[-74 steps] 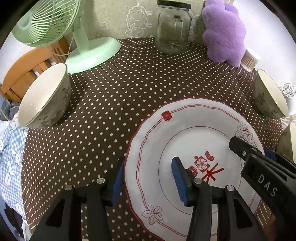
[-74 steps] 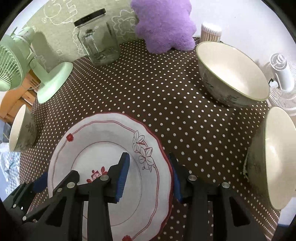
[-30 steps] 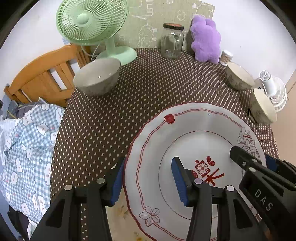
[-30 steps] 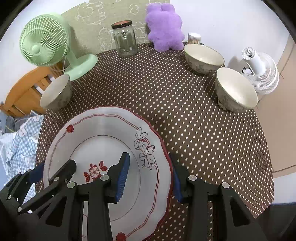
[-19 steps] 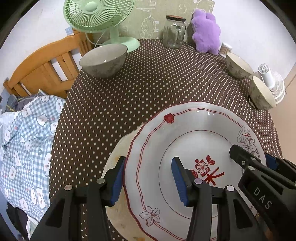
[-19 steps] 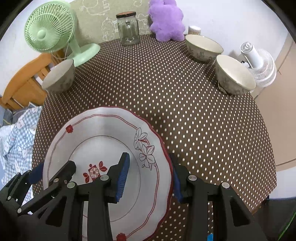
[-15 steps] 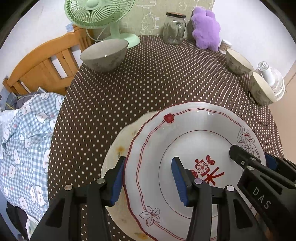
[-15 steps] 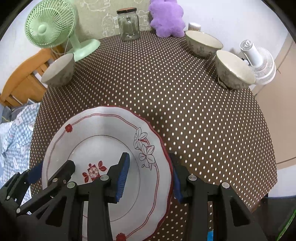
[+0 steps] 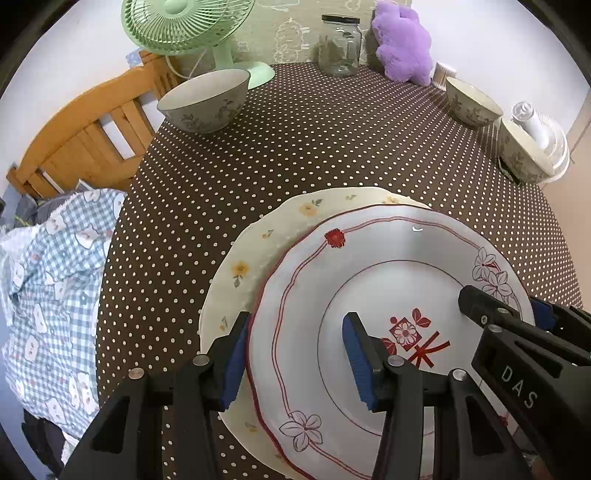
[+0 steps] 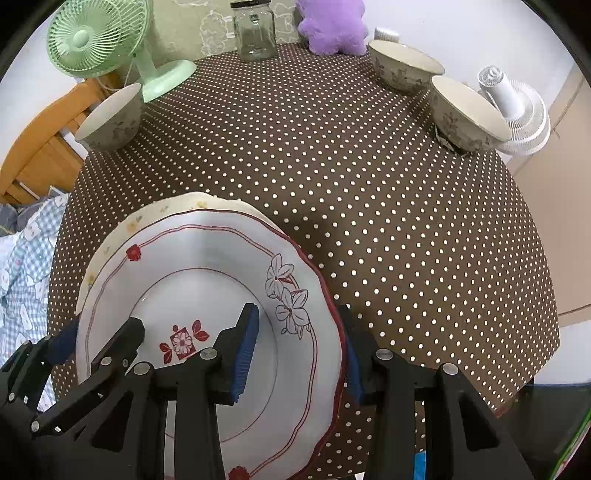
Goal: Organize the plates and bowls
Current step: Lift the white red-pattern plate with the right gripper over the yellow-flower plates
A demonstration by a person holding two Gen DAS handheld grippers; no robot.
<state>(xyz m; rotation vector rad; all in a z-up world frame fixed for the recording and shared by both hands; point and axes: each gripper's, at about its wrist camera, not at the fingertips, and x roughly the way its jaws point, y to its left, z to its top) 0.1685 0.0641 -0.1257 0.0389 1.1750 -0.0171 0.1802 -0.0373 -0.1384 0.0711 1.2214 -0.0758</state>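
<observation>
1. Brown polka-dot cloth covers the round surface (image 10: 369,206); a green fan (image 10: 98,38), a glass jar (image 10: 255,31) and a purple plush toy (image 10: 332,26) stand at the far edge, with three bowls spread around the rim.
2. Left hand-held gripper (image 9: 293,360) is clenched on the left rim of the red-trimmed plate (image 9: 388,288); right hand-held gripper (image 10: 297,354) grasps its right rim.
3. That plate hangs just above a cream floral plate (image 9: 258,254) lying on the near part of the surface, overlapping most of it.
4. My reading: the stacking step is nearly done.
5. To do it well, keep both rims level, centre the plate over the cream one, and lower slowly until it seats.
6. Release both sides together, so neither edge drops or slides.
</observation>
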